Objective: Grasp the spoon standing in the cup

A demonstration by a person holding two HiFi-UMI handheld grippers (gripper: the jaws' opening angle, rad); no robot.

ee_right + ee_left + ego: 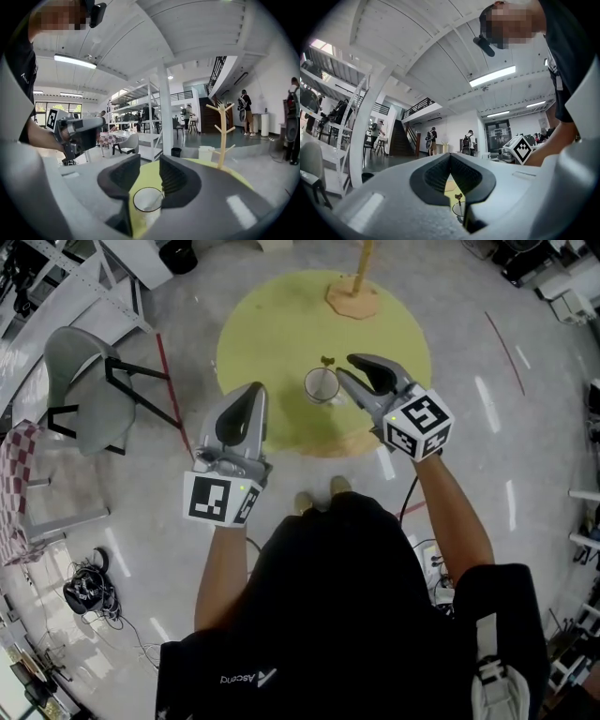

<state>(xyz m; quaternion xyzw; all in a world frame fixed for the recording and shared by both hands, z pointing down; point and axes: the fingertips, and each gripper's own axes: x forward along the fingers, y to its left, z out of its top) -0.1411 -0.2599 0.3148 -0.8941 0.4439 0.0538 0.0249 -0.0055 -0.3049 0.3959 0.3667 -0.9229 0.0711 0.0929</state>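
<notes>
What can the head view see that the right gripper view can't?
Only the head view shows the person's shoes and the tangle of cables on the floor. Only the right gripper view shows the ceiling lamp, the stairs and a person standing near them. Both show the cup, the yellow table, the wooden stand, the grey chair and the left gripper.

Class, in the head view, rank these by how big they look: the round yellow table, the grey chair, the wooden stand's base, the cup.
1. round yellow table
2. grey chair
3. wooden stand's base and cup: too close to split.
The chair, on the floor, is farther off.
</notes>
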